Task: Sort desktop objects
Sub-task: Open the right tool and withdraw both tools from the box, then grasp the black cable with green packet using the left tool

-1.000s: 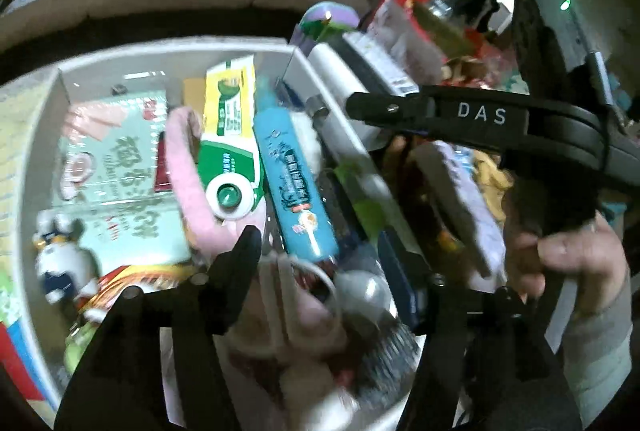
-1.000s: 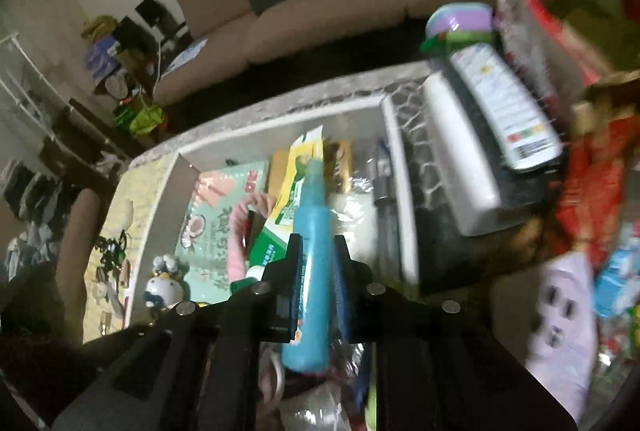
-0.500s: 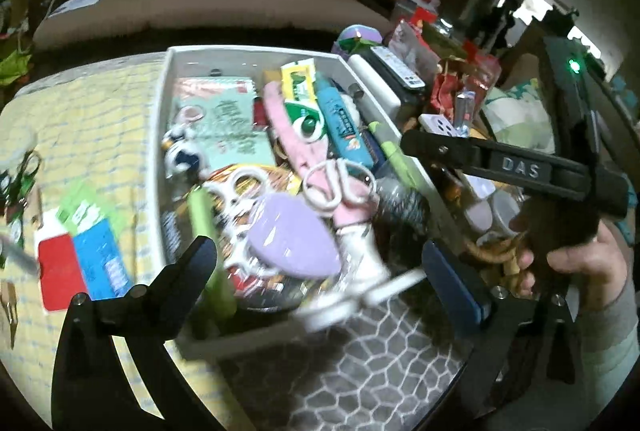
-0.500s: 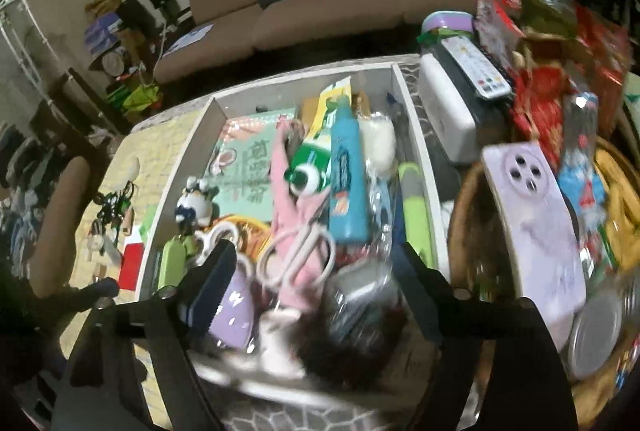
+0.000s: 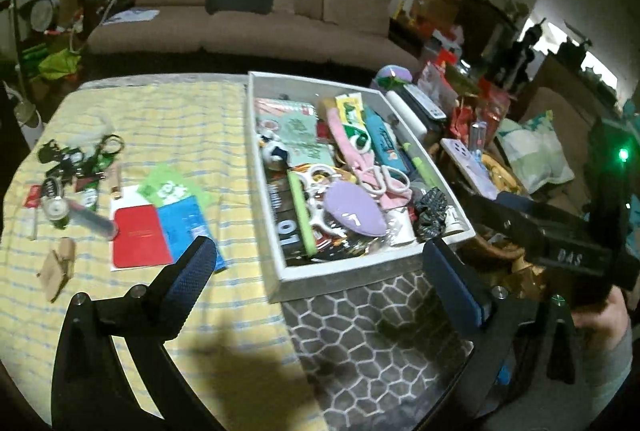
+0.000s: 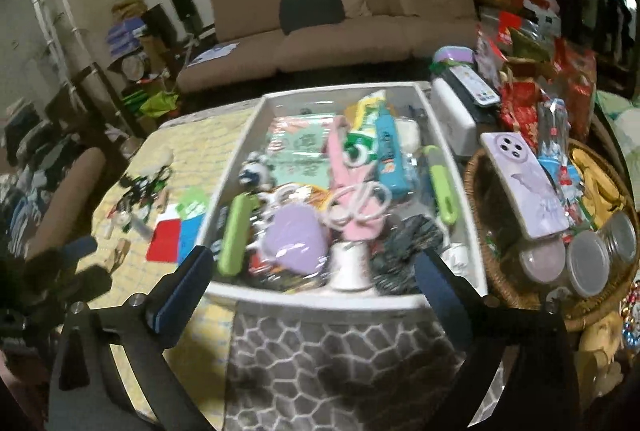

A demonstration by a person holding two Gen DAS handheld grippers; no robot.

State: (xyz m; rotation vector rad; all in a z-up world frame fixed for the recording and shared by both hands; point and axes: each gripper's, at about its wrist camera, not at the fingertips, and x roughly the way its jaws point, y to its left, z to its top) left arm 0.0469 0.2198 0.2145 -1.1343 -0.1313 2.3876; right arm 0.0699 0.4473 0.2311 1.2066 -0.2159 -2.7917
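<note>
A white tray [image 5: 276,271] [image 6: 320,297] on the table is full of small things: a blue tube [image 5: 383,145] [image 6: 390,155], pink-handled scissors [image 5: 372,175], a purple oval pouch [image 5: 354,211] [image 6: 294,239], a green marker [image 6: 236,235], a notebook and a small figure. My left gripper [image 5: 320,283] is open and empty, held back over the near edge of the tray. My right gripper [image 6: 316,283] is open and empty, just short of the tray's near wall. On the yellow cloth lie a red card [image 5: 140,239], a blue packet [image 5: 186,227], keys [image 5: 80,159] and a small wooden block [image 5: 60,267].
A wicker basket [image 6: 492,287] at the right holds a purple phone case [image 6: 524,187], jars and snacks. A white box with a remote [image 6: 460,111] stands behind it. A grey hexagon-patterned mat [image 6: 340,371] lies in front of the tray. A brown sofa stands beyond the table.
My right gripper let go of the blue tube, which now lies in the tray. Both grippers opened and pulled back and up from the tray.
</note>
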